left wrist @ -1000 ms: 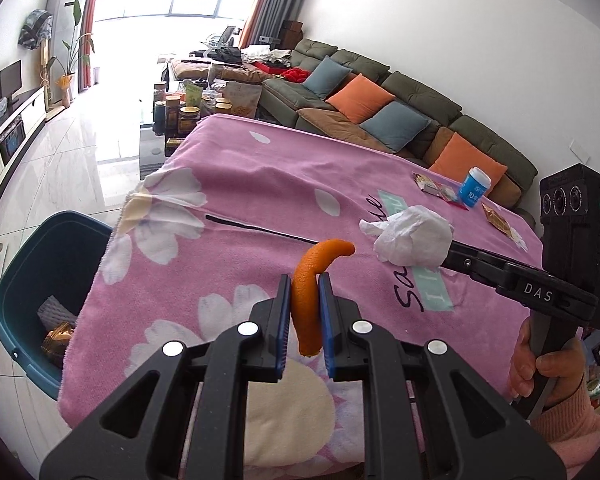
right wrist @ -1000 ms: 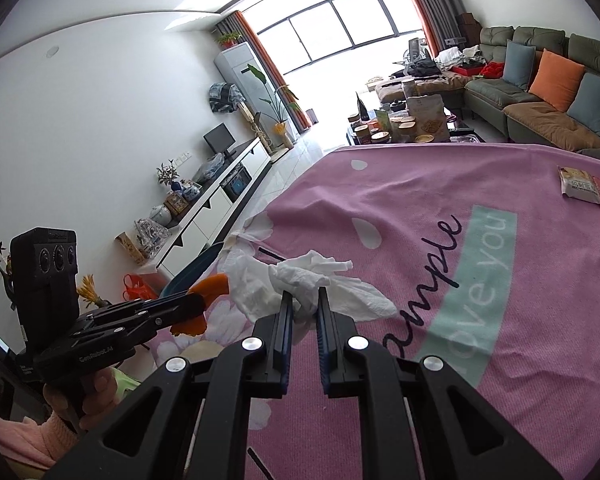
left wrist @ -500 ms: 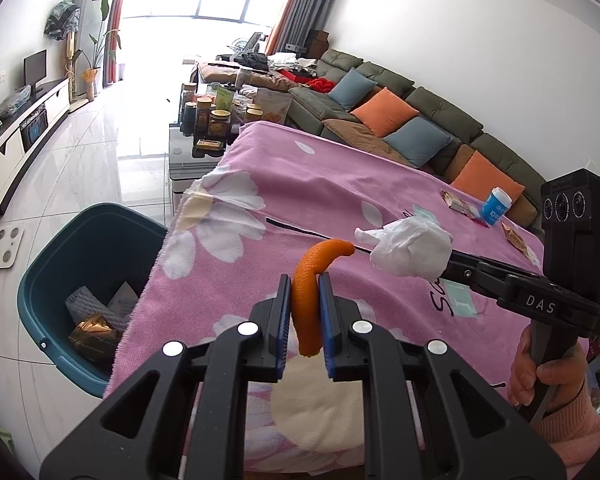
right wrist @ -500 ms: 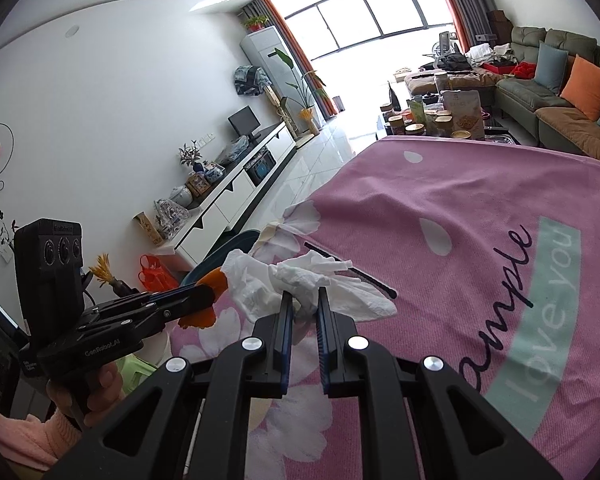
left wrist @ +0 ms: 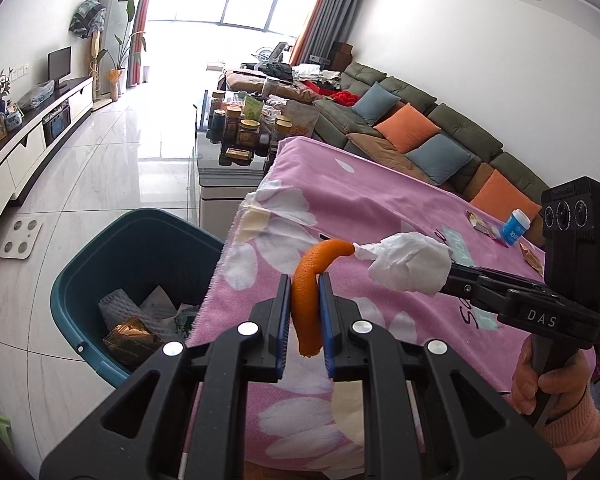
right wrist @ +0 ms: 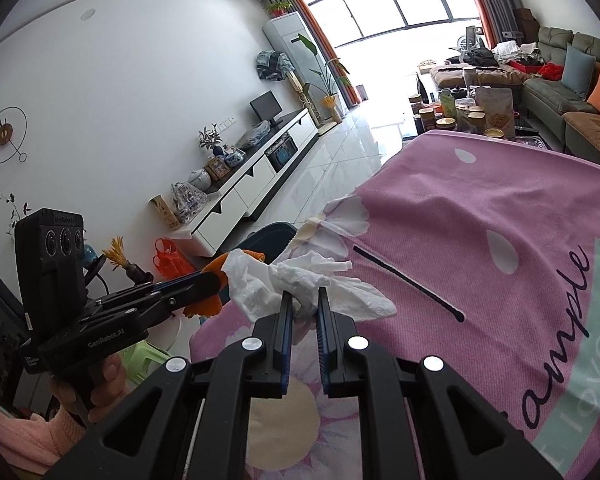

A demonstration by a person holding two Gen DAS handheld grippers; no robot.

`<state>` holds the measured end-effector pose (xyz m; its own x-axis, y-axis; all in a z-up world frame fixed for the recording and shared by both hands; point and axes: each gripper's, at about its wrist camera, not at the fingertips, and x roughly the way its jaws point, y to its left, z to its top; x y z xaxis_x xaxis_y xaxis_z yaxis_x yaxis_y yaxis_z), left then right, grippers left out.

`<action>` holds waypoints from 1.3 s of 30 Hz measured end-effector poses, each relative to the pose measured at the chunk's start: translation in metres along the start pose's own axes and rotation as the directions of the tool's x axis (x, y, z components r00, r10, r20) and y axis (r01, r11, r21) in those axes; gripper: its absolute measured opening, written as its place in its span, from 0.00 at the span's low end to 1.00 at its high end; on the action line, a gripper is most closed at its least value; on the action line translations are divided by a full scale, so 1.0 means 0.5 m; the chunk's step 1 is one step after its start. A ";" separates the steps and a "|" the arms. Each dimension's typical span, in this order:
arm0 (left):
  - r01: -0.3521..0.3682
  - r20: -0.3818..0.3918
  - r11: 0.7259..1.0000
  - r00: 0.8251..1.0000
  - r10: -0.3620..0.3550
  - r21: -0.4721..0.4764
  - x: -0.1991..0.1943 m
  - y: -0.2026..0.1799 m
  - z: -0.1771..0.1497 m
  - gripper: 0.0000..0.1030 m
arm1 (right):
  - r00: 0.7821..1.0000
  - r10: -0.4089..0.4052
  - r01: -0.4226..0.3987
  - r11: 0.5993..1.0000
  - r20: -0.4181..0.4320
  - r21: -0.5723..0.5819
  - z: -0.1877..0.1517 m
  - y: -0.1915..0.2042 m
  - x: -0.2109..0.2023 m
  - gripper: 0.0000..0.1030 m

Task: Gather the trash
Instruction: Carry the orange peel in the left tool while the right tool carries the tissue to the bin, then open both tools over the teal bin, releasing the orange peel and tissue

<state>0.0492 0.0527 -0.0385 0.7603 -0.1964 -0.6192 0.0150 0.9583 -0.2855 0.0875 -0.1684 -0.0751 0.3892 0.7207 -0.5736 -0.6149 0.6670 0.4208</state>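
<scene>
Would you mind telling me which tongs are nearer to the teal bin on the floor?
Left. The left tongs, holding the orange peel, are over the pink cloth's edge beside the teal bin; the right tongs, holding the tissue, sit farther in over the table.

Daylight floods my feeds from the window (left wrist: 236,4) at twelve o'clock, blown out white, with glare streaking the floor tiles (left wrist: 112,168). Fisheye bending curves everything near the dark rims. Focus stays sharp; shadows soft.
</scene>
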 end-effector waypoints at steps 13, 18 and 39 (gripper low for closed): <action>-0.088 0.029 0.994 0.996 0.090 -0.059 -0.021 0.087 0.012 0.14 | 0.997 0.057 -0.059 0.998 -0.061 -0.038 0.035 0.050 0.088 0.10; -0.137 0.028 0.986 0.990 0.141 -0.092 -0.018 0.131 0.015 0.14 | 0.994 0.066 -0.071 0.996 -0.086 -0.056 0.052 0.069 0.130 0.10; -0.244 -0.084 0.948 0.969 0.231 -0.204 0.078 0.276 -0.015 0.14 | 0.976 0.017 -0.054 0.985 -0.219 -0.162 0.083 0.158 0.308 0.12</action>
<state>0.0760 0.1760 -0.1075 0.6856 0.0134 -0.7278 -0.3037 0.9140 -0.2692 0.1272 0.0033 -0.1012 0.2189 0.6730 -0.7065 -0.7378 0.5880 0.3315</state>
